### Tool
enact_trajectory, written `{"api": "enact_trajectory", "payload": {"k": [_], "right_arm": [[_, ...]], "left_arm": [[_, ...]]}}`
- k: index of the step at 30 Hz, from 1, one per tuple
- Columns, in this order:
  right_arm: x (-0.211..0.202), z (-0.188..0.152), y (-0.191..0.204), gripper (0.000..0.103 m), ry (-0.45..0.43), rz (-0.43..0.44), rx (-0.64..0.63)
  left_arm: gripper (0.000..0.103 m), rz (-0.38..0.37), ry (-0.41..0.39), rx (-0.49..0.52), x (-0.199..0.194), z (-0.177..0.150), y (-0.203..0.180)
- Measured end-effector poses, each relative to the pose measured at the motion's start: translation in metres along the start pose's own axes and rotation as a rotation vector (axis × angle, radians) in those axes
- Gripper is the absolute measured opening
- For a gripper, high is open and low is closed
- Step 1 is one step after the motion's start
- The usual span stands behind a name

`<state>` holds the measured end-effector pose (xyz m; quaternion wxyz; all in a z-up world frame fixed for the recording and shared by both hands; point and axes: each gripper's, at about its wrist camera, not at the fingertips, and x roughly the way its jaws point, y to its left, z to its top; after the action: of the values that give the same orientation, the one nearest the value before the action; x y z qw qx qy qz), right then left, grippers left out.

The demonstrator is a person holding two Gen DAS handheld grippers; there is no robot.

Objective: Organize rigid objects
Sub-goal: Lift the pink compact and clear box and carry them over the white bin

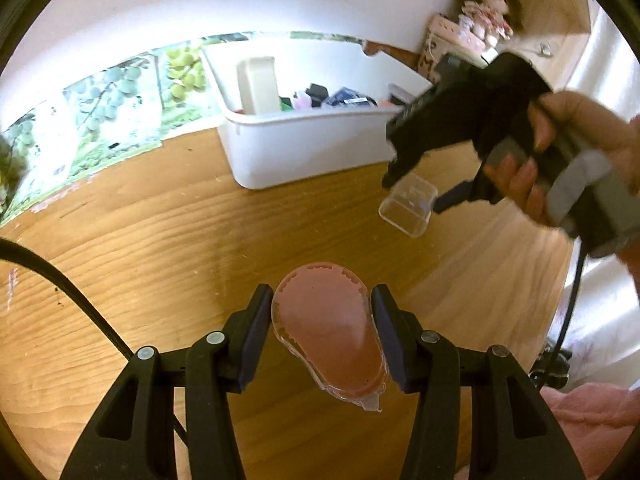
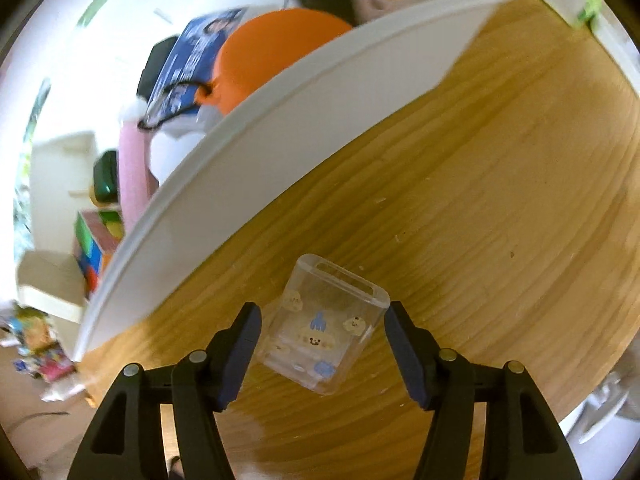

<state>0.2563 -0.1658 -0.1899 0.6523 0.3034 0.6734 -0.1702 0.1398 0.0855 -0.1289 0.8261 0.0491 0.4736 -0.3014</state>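
My left gripper [image 1: 322, 330] clamps a pink, teardrop-shaped correction-tape dispenser [image 1: 330, 336] in a clear shell above the wooden table [image 1: 160, 240]. A clear plastic box [image 2: 324, 324] with cartoon stickers lies on the table beside the white bin [image 2: 280, 128].

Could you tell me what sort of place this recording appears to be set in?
Most likely a home, perhaps a bedroom or playroom. A wooden table holds a white bin of mixed small household items, a doll sits on a shelf in the corner, and grape pictures line the wall.

No legible text; blue packet [image 2: 200, 60] print too blurred to read.
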Motion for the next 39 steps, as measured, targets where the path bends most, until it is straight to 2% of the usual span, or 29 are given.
{"api": "enact_trajectory", "payload": {"k": [8, 13, 18, 25, 33, 39], "right_arm": [[0.014, -0.022, 0.036, 0.063, -0.021, -0.055, -0.094], [0.014, -0.035, 0.042, 0.060, -0.030, -0.037, -0.130], [0.013, -0.046, 0.020, 0.059, -0.003, 0.013, -0.162], [0.004, -0.071, 0.030, 0.058, 0.017, 0.060, -0.269], [-0.048, -0.090, 0.051, 0.058, -0.107, 0.083, -0.445], [-0.096, -0.075, 0.043, 0.058, -0.227, 0.100, -0.535]], "left_arm": [[0.054, 0.021, -0.057, -0.047, -0.018, 0.003, 0.005], [0.054, 0.033, -0.082, -0.062, -0.019, 0.006, 0.006], [0.054, 0.048, -0.111, -0.061, -0.024, 0.016, 0.005], [0.054, 0.052, -0.158, -0.071, -0.028, 0.037, 0.000], [0.054, 0.080, -0.214, -0.081, -0.029, 0.071, -0.007], [0.054, 0.107, -0.274, -0.074, -0.034, 0.100, -0.009]]}}
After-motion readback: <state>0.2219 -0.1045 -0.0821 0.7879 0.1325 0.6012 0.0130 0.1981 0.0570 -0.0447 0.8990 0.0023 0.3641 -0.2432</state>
